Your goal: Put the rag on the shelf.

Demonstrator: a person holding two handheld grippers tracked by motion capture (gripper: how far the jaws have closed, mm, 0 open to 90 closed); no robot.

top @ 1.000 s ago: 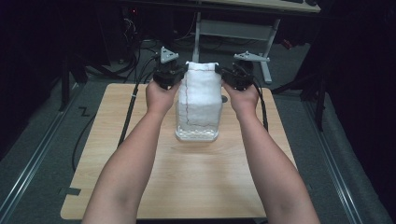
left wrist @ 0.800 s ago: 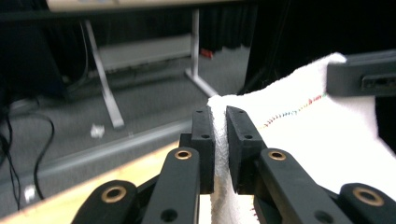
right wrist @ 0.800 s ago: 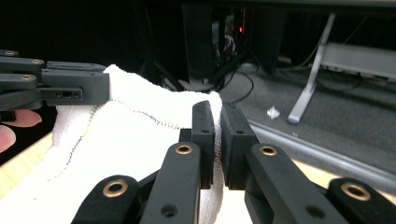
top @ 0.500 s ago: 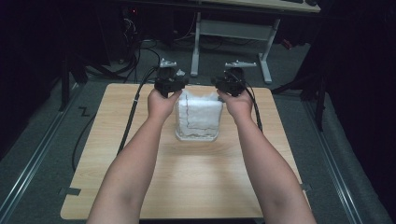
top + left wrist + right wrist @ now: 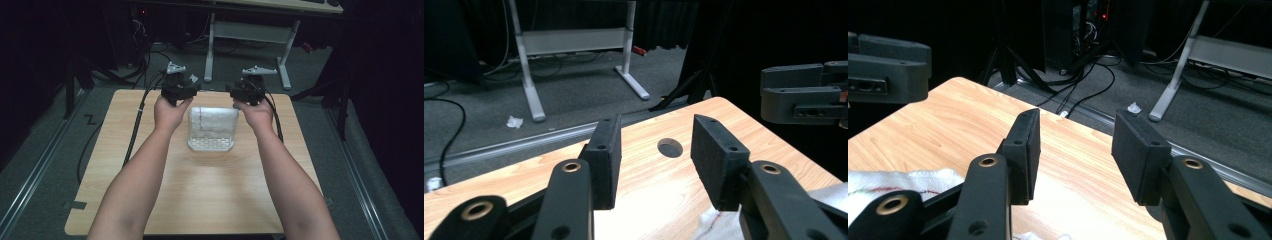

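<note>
White towel (image 5: 211,129) folded flat on the tabletop (image 5: 200,200), between the two grippers, toward the far edge; laid down so the fold stays put. Left gripper (image 5: 178,90) just beyond the towel's far-left corner, right gripper (image 5: 246,91) just beyond its far-right corner; placed there after letting go of the two corners. Fingers (image 5: 606,160) of the left apart with nothing between; fingers (image 5: 1023,152) of the right likewise apart and empty; both pairs just been opening. Compared with a second ago: towel then lifted upright by its top corners, now dropped flat; hands barely shifted.
</note>
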